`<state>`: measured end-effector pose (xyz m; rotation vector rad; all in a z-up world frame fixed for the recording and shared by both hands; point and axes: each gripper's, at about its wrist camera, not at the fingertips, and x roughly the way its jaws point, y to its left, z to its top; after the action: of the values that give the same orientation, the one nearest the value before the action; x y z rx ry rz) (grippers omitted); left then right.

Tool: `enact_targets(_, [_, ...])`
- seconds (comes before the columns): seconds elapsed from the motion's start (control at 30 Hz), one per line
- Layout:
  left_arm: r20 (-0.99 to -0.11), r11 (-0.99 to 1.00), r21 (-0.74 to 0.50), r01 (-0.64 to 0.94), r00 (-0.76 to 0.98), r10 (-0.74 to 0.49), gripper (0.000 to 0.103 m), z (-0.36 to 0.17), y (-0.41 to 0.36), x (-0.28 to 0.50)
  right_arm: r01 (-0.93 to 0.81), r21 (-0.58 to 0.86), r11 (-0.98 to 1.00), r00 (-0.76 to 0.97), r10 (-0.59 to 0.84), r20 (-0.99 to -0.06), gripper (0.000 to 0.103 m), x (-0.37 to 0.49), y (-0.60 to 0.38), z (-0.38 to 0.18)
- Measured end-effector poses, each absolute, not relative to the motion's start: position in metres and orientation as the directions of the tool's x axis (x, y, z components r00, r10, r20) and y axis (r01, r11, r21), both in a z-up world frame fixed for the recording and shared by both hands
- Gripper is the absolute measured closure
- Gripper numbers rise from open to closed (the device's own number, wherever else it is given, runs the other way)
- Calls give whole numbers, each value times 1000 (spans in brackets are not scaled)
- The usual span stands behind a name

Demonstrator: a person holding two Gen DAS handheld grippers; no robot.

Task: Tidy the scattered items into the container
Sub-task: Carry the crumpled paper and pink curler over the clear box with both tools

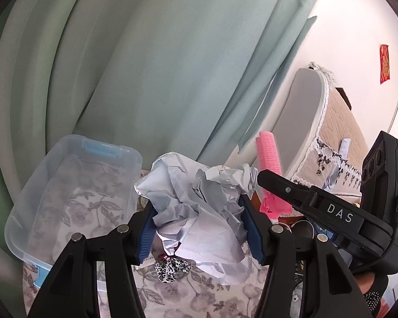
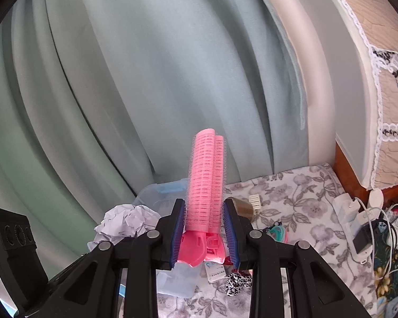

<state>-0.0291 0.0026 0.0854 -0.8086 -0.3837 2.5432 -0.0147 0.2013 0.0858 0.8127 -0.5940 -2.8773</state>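
Container [image 1: 66, 193] mouth open, unobstructed; curtain [image 1: 146, 66] close behind; right claw [image 1: 268, 185] crowds right side.

Pale green curtains [image 1: 151, 61] hang in heavy folds across the back, daylight soft on them. To the right, a white wall [image 1: 358, 26] with a red paper charm [image 1: 384, 64]. A padded headboard [image 2: 358, 84] under a lace-edged cover [image 2: 392, 106] meets the grey floral bedspread [image 2: 291, 201].

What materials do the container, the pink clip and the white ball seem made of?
Container: clear plastic, glossy; the floral cloth shows through. Pink clip: likely plastic, with fuzzy mesh-covered rollers. White ball: crumpled paper, matte, sharp creases.
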Motion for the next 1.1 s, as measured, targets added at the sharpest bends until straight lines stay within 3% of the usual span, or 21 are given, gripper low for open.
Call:
enact_targets(0.37, [-505, -905, -394, -158, -786, 357, 43, 77, -69, -43, 107, 386, -916, -789, -314, -528, 72, -49, 140, 71])
enact_targets(0.83, [-646, -923, -378, 68, -734, 210, 42, 30, -123, -69, 197, 409, -891, -634, -434, -640, 72, -84, 79, 18])
enact_targets(1.1, [-696, -921, -371, 117, -691, 193, 41, 3, -131, -70, 216, 385, -897, -565, -437, -700, 72, -93, 58, -9])
